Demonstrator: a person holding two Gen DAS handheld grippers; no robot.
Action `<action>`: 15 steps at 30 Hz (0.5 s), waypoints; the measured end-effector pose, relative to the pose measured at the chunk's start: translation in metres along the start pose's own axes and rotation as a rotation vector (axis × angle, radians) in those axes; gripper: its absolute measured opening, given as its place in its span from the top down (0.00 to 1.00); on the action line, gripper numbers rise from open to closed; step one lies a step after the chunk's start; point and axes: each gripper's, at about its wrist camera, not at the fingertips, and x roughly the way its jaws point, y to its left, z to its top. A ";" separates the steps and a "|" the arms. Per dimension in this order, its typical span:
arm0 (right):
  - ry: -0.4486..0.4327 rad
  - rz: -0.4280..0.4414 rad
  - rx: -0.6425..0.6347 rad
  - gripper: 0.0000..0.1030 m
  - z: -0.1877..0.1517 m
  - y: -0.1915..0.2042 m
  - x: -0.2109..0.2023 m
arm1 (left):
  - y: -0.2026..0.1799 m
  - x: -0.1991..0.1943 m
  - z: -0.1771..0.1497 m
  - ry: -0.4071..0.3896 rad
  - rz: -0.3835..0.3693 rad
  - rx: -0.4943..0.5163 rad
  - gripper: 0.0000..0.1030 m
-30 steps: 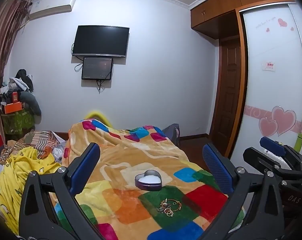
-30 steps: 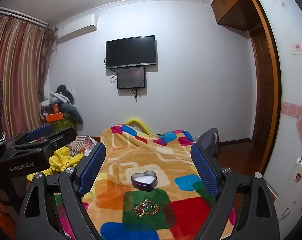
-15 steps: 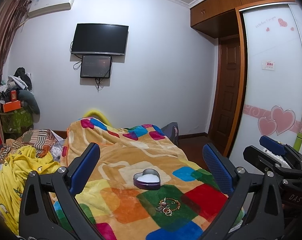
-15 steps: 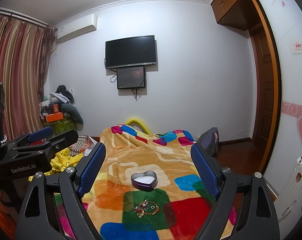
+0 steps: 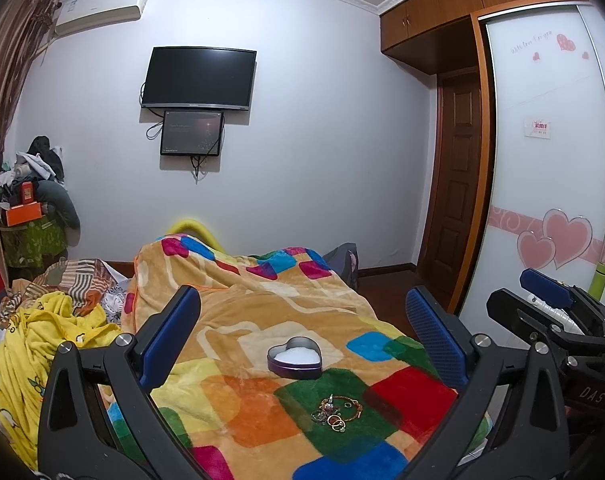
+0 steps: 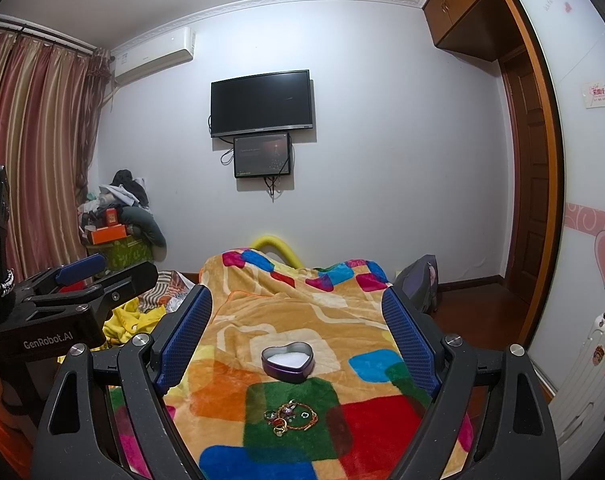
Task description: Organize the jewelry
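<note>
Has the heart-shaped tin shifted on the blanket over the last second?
No. The heart-shaped tin sits on the same pale patch of the blanket, just beyond the jewelry pile on its green square.

Wall: a black television (image 5: 199, 79) hangs above a smaller screen (image 5: 192, 133); an air conditioner (image 6: 154, 56) sits near the ceiling.
Left side: striped curtains (image 6: 30, 152); a pile of clothes and boxes (image 6: 118, 216) in the corner.
Right side: a brown door (image 5: 456, 184), a wardrobe panel with pink hearts (image 5: 554, 240), a white suitcase (image 6: 582, 368).
Bed: a yellow cloth (image 5: 30, 344) lies crumpled at the left.
</note>
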 end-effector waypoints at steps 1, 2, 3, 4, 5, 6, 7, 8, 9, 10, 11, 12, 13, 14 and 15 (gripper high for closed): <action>0.000 -0.001 -0.001 0.18 0.000 0.000 0.000 | 0.000 0.000 0.000 0.001 0.000 0.000 0.00; 0.001 0.000 -0.001 0.18 0.000 0.000 0.000 | 0.000 0.001 0.000 0.002 0.000 0.000 0.00; 0.000 0.001 0.000 0.18 0.000 0.000 0.000 | -0.001 0.001 0.000 0.002 0.000 0.001 0.00; 0.000 0.001 0.000 0.18 0.000 0.000 0.000 | 0.000 0.001 0.000 0.003 0.000 0.001 0.00; 0.000 0.000 0.000 0.18 0.000 0.000 0.001 | -0.001 0.001 0.000 0.003 0.000 0.002 0.00; 0.000 0.000 -0.001 0.18 0.000 0.000 0.001 | -0.001 0.001 -0.001 0.004 0.000 0.002 0.00; 0.000 0.000 0.000 0.18 0.000 0.000 0.000 | -0.001 0.001 0.000 0.004 0.000 0.003 0.00; 0.001 0.001 0.000 0.18 0.000 0.000 0.001 | 0.000 0.000 -0.001 0.004 0.000 0.003 0.00; 0.001 0.001 0.000 0.18 0.000 0.000 0.001 | -0.001 0.001 0.000 0.005 0.000 0.003 0.00; 0.000 0.001 0.000 0.18 0.000 0.000 0.001 | 0.000 0.000 -0.001 0.005 0.000 0.004 0.00; 0.001 0.001 0.000 0.18 0.000 0.001 0.001 | -0.001 0.001 0.000 0.005 0.001 0.004 0.00; 0.001 0.001 0.000 0.18 0.000 0.000 0.001 | -0.001 0.001 0.000 0.005 0.003 0.004 0.00; 0.001 0.000 0.000 0.18 0.000 0.000 0.001 | -0.002 0.001 0.000 0.007 0.002 0.005 0.00; 0.002 0.000 0.000 0.18 0.001 0.001 0.001 | -0.001 0.001 0.000 0.007 0.003 0.005 0.00; 0.002 0.000 0.000 0.18 0.001 0.001 0.001 | -0.001 0.001 0.000 0.007 0.002 0.005 0.00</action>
